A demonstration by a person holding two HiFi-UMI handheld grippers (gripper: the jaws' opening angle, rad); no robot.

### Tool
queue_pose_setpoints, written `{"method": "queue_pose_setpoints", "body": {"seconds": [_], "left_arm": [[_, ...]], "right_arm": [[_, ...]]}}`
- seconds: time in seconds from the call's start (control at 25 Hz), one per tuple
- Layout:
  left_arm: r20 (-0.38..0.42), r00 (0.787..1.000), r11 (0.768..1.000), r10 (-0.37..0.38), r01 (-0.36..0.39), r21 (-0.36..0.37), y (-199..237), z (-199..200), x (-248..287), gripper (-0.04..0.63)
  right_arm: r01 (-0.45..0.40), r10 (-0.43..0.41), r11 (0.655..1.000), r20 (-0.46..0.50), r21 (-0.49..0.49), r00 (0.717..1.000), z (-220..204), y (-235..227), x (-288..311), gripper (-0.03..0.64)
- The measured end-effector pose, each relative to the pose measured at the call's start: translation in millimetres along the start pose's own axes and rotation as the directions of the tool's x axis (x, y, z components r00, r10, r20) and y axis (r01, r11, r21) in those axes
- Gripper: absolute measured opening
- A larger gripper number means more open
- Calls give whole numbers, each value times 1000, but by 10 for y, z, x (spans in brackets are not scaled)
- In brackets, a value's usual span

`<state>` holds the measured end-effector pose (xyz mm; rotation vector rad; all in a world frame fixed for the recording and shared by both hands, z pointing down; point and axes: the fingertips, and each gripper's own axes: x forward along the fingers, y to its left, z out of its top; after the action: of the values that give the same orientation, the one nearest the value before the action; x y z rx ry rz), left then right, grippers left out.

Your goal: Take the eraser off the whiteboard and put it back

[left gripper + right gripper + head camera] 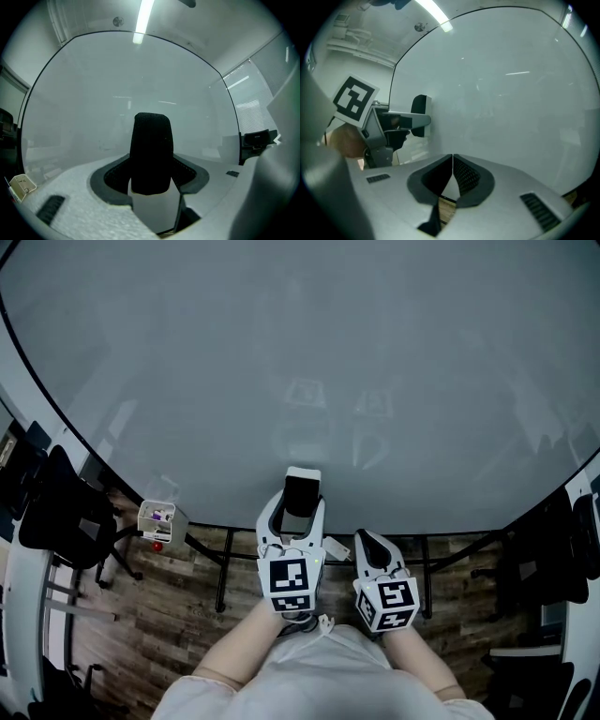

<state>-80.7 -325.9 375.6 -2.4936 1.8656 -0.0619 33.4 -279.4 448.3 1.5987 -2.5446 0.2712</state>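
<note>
Left tool (152,183) pinching eraser (151,150) by its white body, felt end out ahead, close to whiteboard (281,352), contact unclear. Right tool (452,174) pressed together, empty. Eraser likely light: rigid shell, soft felt. Grip the hard sides.

This looks like an office or meeting room. A large white whiteboard (300,362) on a black metal tube stand (223,568) fills most of the head view, set on a brown wood-plank floor (169,615). Black office chairs (66,512) stand at either side. A small clear plastic box (159,519) of small items sits at the board's lower left edge. Overhead runs a long fluorescent strip light (143,18) in a white ceiling, and pale slatted window blinds (248,115) show to one side.
</note>
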Motion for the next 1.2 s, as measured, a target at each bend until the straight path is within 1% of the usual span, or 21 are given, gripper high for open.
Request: {"method": "queue_pose_setpoints", "body": {"seconds": [0.48,0.68,0.88,1.04,1.2], "left_arm": [[7,1000,1000,4,-4,8,30,1,153,253],[22,1000,1000,10,-10,9,19,1,172,253],[38,999,1000,-5,4,3,-8,5,179,255],[41,999,1000,6,-6,1,17,-11,144,293],[47,999,1000,0,-1,22,14,-20,57,298]], "right_arm": [[7,-7,1000,-2,4,1000,-2,8,157,28],[14,-14,1000,-6,8,1000,-20,-24,163,28],[25,-25,1000,-10,14,1000,-50,-52,151,28],[25,-25,1000,-7,16,1000,-55,-20,129,28],[13,-13,1000,-10,16,1000,-66,27,120,28]]}}
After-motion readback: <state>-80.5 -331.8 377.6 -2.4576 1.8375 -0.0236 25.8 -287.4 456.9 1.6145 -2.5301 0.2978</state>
